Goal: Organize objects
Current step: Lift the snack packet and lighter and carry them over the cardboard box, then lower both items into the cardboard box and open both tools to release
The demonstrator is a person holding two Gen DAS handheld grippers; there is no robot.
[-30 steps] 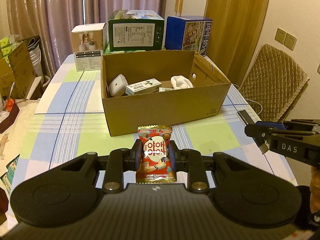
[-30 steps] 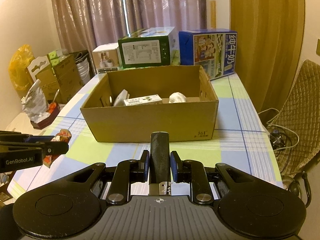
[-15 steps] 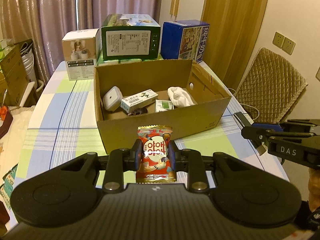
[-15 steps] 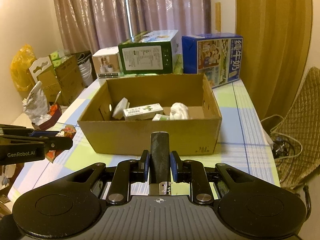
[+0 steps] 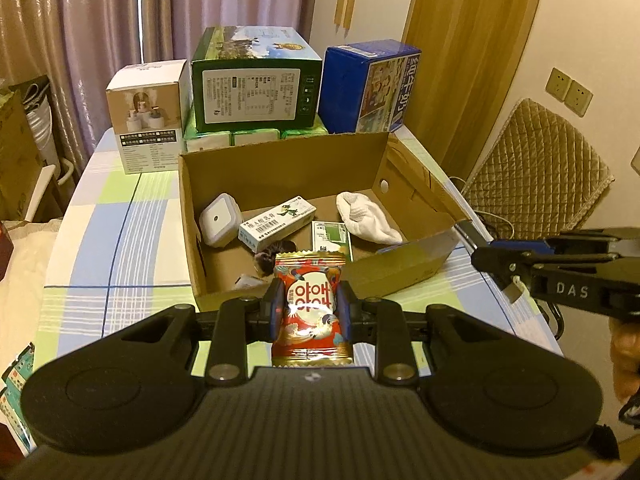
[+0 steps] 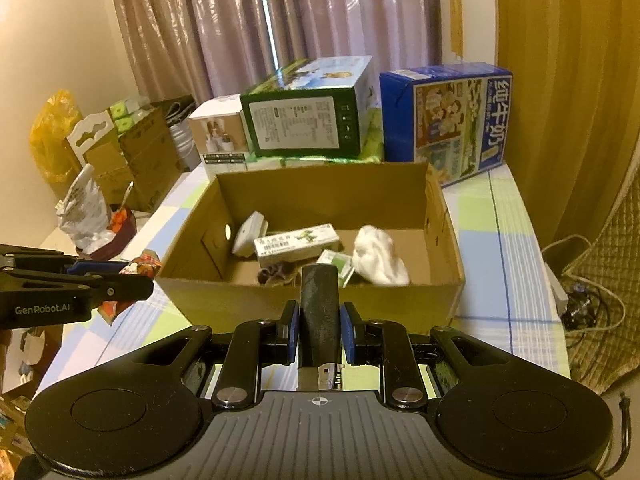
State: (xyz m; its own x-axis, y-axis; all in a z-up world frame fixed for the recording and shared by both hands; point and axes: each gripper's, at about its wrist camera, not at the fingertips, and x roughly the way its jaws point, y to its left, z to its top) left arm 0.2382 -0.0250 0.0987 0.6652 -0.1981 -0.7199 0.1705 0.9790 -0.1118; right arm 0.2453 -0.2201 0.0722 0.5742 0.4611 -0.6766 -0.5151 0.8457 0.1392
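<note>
Left gripper: clenched on a red snack packet with Korean lettering, held upright just short of the near wall of the cardboard box.

Right gripper: clenched on a dark, slim bar-shaped object with a metal end toward the camera; exact kind not discernible. In the left wrist view it sits at 3 o'clock of the box.

Cardboard box, open-topped, on a checked tablecloth. Contents:
- white square device, at 9 o'clock, leaning on the left wall;
- white carton with green print, centre;
- small green-and-white pack;
- white bundled cloth, at 3 o'clock.

Behind the box, 12 o'clock: white carton, green carton, blue milk carton.
</note>
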